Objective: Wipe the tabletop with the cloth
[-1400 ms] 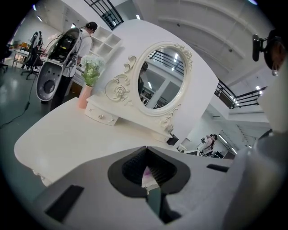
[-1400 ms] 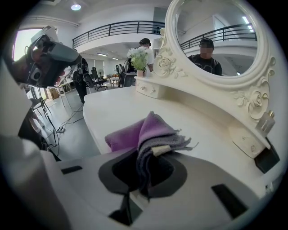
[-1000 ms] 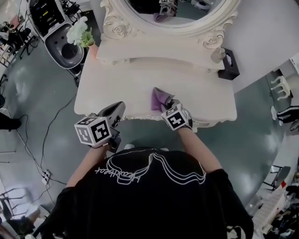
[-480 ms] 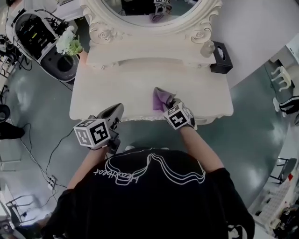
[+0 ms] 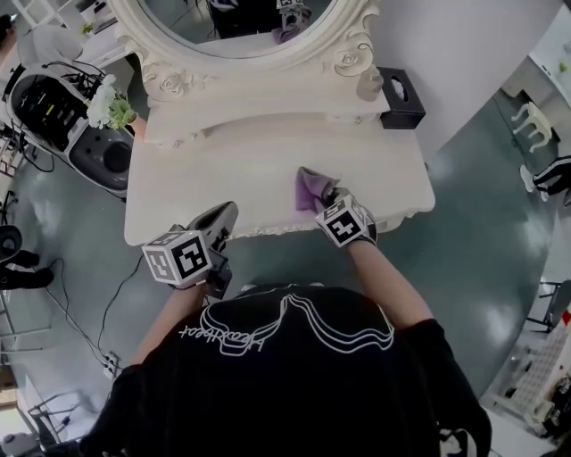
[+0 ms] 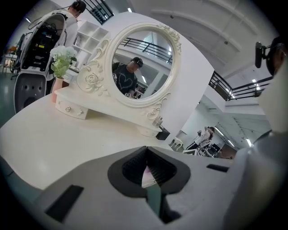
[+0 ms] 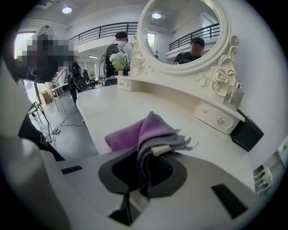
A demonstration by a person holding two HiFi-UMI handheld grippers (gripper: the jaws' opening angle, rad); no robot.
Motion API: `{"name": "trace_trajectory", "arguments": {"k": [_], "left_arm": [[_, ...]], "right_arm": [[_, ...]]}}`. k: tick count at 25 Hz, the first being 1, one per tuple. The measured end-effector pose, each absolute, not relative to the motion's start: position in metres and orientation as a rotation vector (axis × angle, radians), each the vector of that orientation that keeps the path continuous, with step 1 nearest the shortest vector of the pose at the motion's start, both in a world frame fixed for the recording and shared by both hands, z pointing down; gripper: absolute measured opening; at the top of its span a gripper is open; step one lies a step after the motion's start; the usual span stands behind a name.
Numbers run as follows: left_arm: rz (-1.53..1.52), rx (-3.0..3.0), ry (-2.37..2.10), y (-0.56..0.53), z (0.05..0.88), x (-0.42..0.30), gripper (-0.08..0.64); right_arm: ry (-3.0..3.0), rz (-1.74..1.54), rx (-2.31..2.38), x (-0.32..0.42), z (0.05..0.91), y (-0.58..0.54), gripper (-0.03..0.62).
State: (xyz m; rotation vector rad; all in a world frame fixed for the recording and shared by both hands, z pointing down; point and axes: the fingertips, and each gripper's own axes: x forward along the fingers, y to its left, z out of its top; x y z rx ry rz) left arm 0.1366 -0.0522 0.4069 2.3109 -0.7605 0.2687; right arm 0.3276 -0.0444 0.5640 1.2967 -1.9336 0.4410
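A purple and grey cloth lies bunched near the front edge of the cream dressing table, right of its middle. My right gripper is shut on the cloth's near end, with grey folds pinched between the jaws. My left gripper hovers at the table's front edge, to the left of the cloth, shut with nothing in it. In the left gripper view only a sliver of the tabletop shows between the closed jaws.
An oval mirror in an ornate frame stands at the back on a drawer shelf. A black tissue box and a glass bottle sit back right, a flower pot back left. Cables run on the floor.
The head view has shifted, so the table sits lower and further left in the frame. Both grippers and the cloth keep the same places on the table.
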Motion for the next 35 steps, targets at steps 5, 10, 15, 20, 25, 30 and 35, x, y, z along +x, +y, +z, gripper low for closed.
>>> {"name": "trace_trajectory", "arguments": {"k": [5,10,15,20,25,30,35], "left_arm": [[0.289,2.311,-0.736,-0.047,0.41,0.159,0.004],[0.297,2.302,-0.717,-0.04,0.416,0.18,0.005],[0.306,2.298,-0.712,-0.034,0.422,0.198,0.003],[0.314,2.294,-0.705,-0.031,0.428,0.216,0.005],[0.311,2.285,-0.69,-0.022,0.436,0.239,0.003],[0.301,2.279,-0.668,-0.012,0.443,0.264,0.004],[0.292,2.271,-0.651,-0.001,0.447,0.284,0.005]], "right_arm": [[-1.92,0.458,1.322,0.354,0.563,-0.036,0.043],[-1.903,0.466,1.342,0.38,0.564,-0.027,0.043],[-1.896,0.479,1.367,0.405,0.564,-0.018,0.043],[-1.885,0.489,1.396,0.432,0.564,-0.009,0.043],[-1.873,0.494,1.429,0.461,0.565,0.003,0.043],[-1.857,0.513,1.465,0.493,0.565,0.015,0.043],[-1.825,0.515,1.496,0.523,0.564,0.028,0.043]]}}
